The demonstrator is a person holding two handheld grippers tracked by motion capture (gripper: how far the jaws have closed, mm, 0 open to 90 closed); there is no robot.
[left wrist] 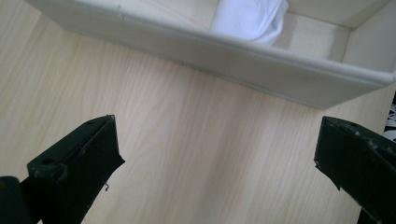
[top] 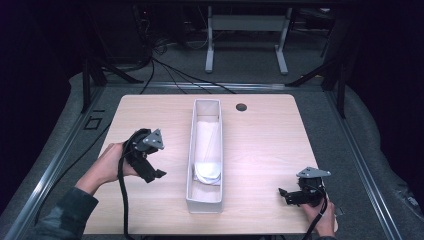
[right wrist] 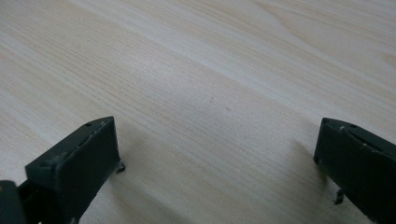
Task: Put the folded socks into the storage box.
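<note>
Hovering left of the long white fabric bin (top: 204, 200), the left gripper (top: 159, 174) spreads empty jaws, likely clear of the folded white cloth (top: 207, 150) inside; the right gripper (top: 284, 193), also spread, idles right.

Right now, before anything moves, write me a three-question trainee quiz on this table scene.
1. True or false: the white cloth lies inside the long white box.
2. Multiple choice: what is between the jaws of the left gripper? A) the cloth B) the box wall C) nothing
3. In a few words: where does the right gripper sit relative to the box, and how do its jaws stand?

Key
1. True; the cloth lies along the box floor.
2. C; the jaws stand wide apart over bare table, short of the box wall.
3. On the table to the box's right, apart from it, jaws open and empty.
</note>
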